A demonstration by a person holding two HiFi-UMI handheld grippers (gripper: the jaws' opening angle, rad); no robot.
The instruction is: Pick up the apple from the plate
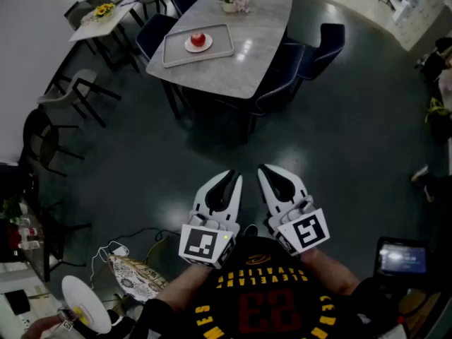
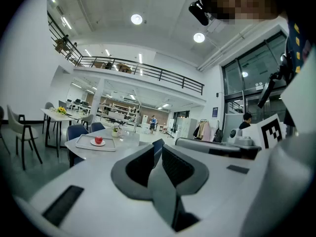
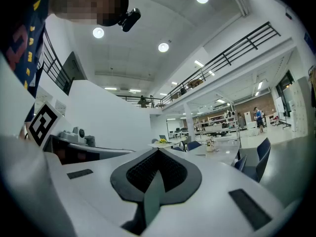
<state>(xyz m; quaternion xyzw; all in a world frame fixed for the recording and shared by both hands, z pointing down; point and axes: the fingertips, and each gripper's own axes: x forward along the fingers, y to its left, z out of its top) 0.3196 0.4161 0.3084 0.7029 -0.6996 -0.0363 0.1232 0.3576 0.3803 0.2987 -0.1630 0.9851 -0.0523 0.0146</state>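
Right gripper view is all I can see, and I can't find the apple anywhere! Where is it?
Observer: The apple sits on a white plate in a tray on the grey table, far across the floor.
Operator: Is the left gripper touching it?
Observer: No. The left gripper holds nothing and is close to the person's body, beside the right gripper.
Operator: Can its camera see the apple?
Observer: Yes, the left gripper view shows it, small and left of the jaws.

Far off on the table (image 1: 247, 55): tray (image 1: 176, 51) at its left end, plate (image 1: 190, 46) on it, apple (image 1: 198, 39) on top (vase (image 1: 230, 4) farther back). Near, side by side: left gripper (image 1: 230, 175), right gripper (image 1: 264, 170).
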